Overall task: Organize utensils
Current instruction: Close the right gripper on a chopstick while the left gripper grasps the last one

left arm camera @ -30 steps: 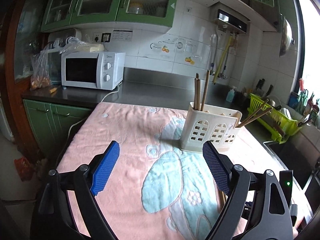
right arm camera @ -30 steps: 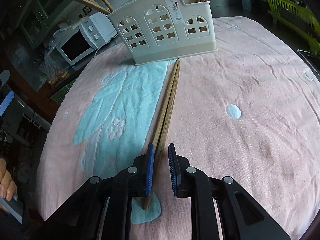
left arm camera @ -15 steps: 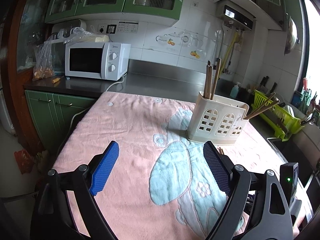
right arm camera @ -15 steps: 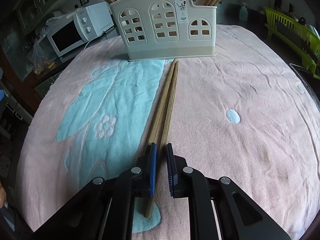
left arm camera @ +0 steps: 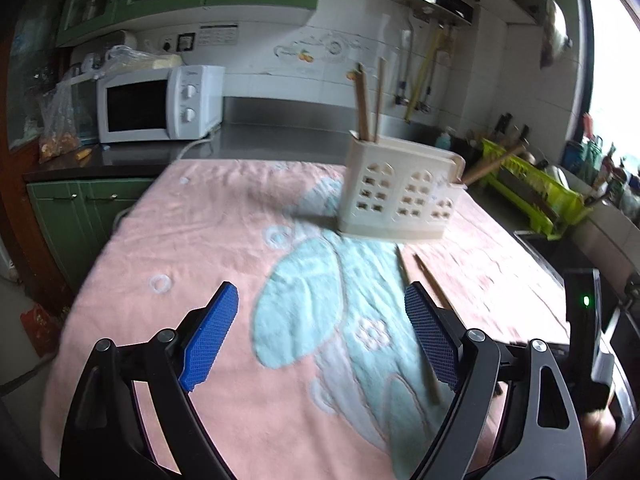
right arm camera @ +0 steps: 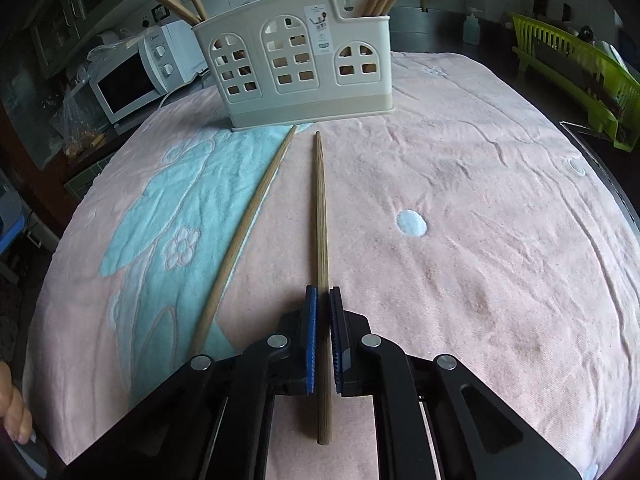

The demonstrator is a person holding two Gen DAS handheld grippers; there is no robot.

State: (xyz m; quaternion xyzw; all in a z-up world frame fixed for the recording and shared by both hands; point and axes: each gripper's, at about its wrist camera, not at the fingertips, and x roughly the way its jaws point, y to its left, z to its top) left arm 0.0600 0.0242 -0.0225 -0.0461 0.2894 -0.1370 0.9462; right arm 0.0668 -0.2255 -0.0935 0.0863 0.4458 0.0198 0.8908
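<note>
My right gripper is shut on a wooden chopstick near its thick end; the stick points toward the cream utensil holder. A second chopstick lies loose on the pink towel to its left, splayed away. The holder has several chopsticks standing in its end compartments. In the left wrist view my left gripper hangs open above the towel with nothing between its blue pads; the holder stands beyond, and both chopsticks lie by its right finger.
A white microwave sits on the dark counter at the back left. A lime dish rack stands by the sink on the right. A person's fingers show at the lower left edge of the right wrist view.
The right jaws have closed on one chopstick and drawn it apart from its twin, which before lay tight beside it. The left gripper has sunk toward the towel, still open.
</note>
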